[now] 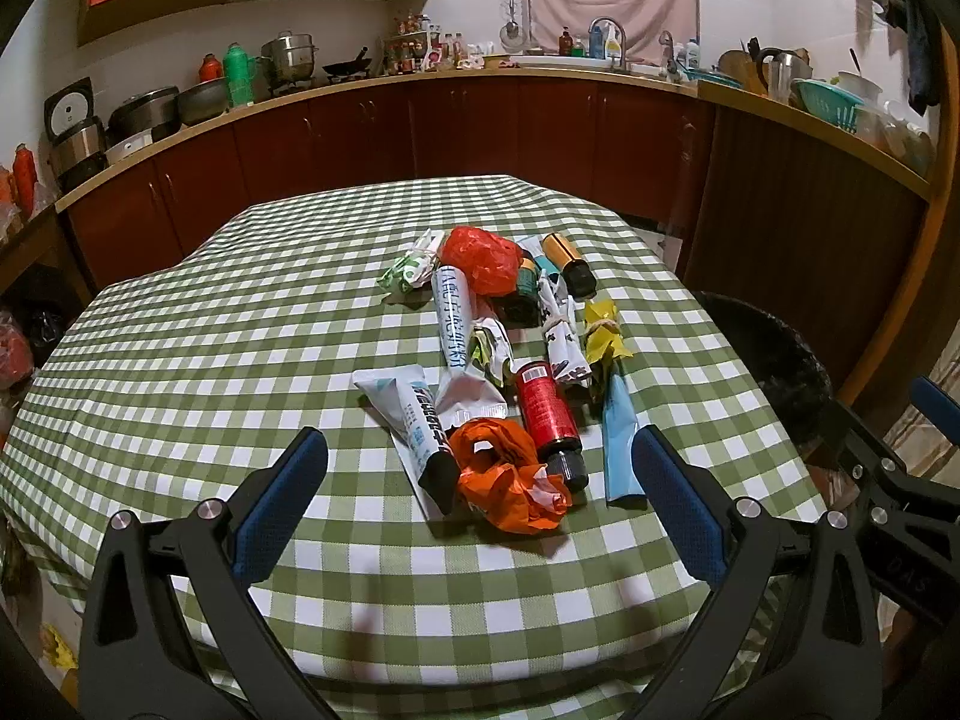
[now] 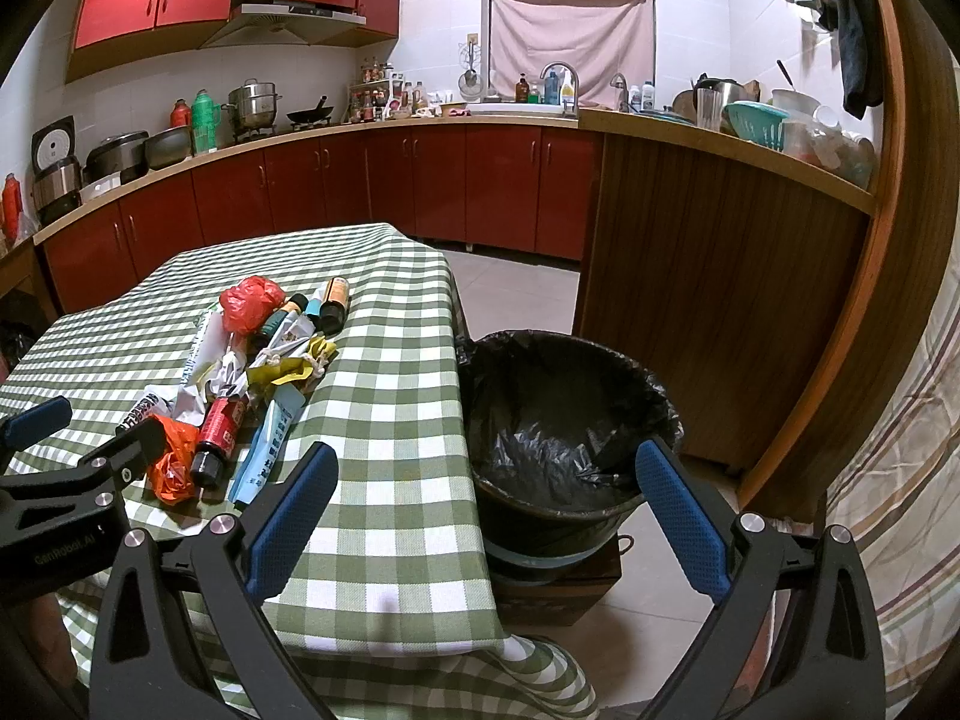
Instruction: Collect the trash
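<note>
A pile of trash lies on the green checked table (image 1: 180,360): an orange crumpled bag (image 1: 510,474), a red bottle (image 1: 546,414), a white tube (image 1: 414,420), a blue tube (image 1: 621,438), a red bag (image 1: 480,258), yellow wrapper (image 1: 606,330). My left gripper (image 1: 480,480) is open and empty, just short of the orange bag. My right gripper (image 2: 486,480) is open and empty, over the table's right edge beside the bin (image 2: 564,420), which has a black liner. The pile also shows in the right wrist view, with the red bottle (image 2: 219,426) nearest.
Kitchen counters (image 2: 420,120) with pots, bottles and a sink run along the back and right. The bin stands on a box (image 2: 558,588) on the tiled floor to the right of the table. The left gripper's body (image 2: 60,492) shows at the left.
</note>
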A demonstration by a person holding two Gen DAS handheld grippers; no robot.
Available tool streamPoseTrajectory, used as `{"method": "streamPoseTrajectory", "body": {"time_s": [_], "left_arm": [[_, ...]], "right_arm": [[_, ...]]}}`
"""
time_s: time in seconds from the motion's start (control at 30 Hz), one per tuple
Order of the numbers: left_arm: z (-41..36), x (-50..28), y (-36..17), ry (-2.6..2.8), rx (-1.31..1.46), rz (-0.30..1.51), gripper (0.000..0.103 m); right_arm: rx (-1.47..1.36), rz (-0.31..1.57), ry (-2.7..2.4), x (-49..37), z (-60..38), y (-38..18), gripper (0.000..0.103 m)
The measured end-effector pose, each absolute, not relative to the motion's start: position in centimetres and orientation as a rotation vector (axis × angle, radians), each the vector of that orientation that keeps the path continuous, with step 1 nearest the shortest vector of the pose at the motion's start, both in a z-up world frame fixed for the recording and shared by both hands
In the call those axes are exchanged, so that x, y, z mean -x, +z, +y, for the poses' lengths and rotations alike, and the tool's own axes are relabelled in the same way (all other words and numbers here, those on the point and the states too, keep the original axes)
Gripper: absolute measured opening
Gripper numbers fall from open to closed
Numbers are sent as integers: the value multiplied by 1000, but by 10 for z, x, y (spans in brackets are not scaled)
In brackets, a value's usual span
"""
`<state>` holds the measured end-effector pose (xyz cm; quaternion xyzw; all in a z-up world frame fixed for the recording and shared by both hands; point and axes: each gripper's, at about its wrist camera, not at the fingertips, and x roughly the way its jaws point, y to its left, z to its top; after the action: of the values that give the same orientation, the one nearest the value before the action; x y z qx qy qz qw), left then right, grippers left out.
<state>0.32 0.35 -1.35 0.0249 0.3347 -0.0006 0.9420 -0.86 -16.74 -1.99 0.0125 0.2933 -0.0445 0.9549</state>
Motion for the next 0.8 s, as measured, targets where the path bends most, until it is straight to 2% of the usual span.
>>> {"method": "streamPoseTrajectory", "body": {"time_s": [0.53, 0.7, 0.8], "left_arm": [[20, -6, -16, 24, -36, 705, 97], [36, -12, -23, 49, -10, 750, 79], [40, -15, -27, 43, 7, 767, 79]], "right_arm": [[-26, 597, -88, 8, -169, -20, 97], [-19, 606, -87, 8, -169, -20, 97], [-18, 613, -84, 6, -164, -27, 97]]}}
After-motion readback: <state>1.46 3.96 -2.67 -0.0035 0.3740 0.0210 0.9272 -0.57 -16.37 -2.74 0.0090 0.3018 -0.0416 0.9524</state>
